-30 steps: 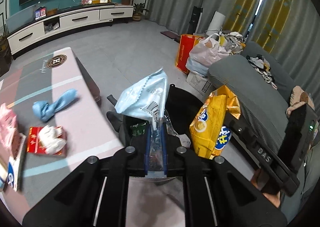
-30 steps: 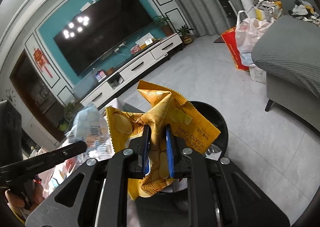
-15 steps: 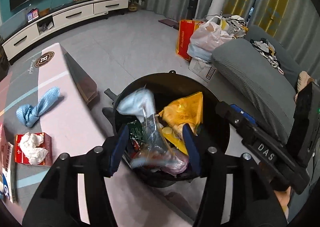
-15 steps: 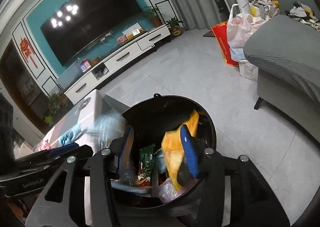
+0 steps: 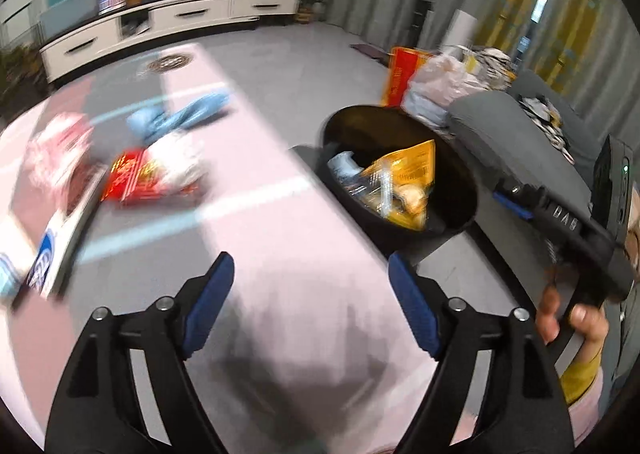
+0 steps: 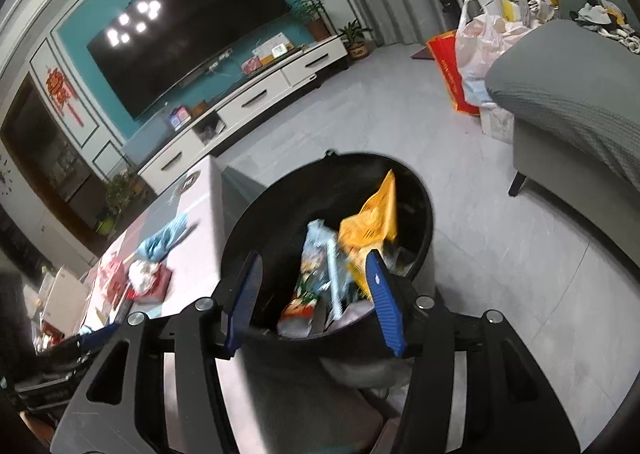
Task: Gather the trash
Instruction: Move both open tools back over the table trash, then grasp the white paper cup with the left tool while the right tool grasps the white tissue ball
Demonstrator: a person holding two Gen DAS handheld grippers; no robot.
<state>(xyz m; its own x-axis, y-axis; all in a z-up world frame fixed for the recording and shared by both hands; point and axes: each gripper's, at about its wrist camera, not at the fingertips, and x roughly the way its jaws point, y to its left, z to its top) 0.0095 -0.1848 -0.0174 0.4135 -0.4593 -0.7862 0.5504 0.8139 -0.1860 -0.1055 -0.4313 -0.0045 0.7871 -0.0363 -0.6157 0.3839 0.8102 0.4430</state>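
Observation:
A black round trash bin (image 5: 460, 190) (image 6: 424, 210) stands beside the pink table. A yellow chip bag (image 5: 412, 174) (image 6: 372, 218) and a light blue wrapper (image 6: 316, 250) lie inside it. My left gripper (image 5: 310, 294) is open and empty over the table (image 5: 280, 238), left of the bin. My right gripper (image 6: 314, 294) is open and empty just above the bin's near rim. On the table lie a blue cloth (image 5: 180, 114) (image 6: 166, 238), a red packet with white tissue (image 5: 156, 170) (image 6: 146, 274), and a white box (image 5: 60, 250).
A grey sofa (image 6: 568, 94) stands right of the bin. Bags (image 6: 476, 50) sit on the floor beyond it. A white TV cabinet (image 6: 256, 98) runs along the far wall. The right gripper's body (image 5: 568, 222) shows in the left wrist view.
Both grippers opened and dropped the blue wrapper and the yellow chip bag into the bin. The left gripper then swung left, back over the table. The right stays over the bin.

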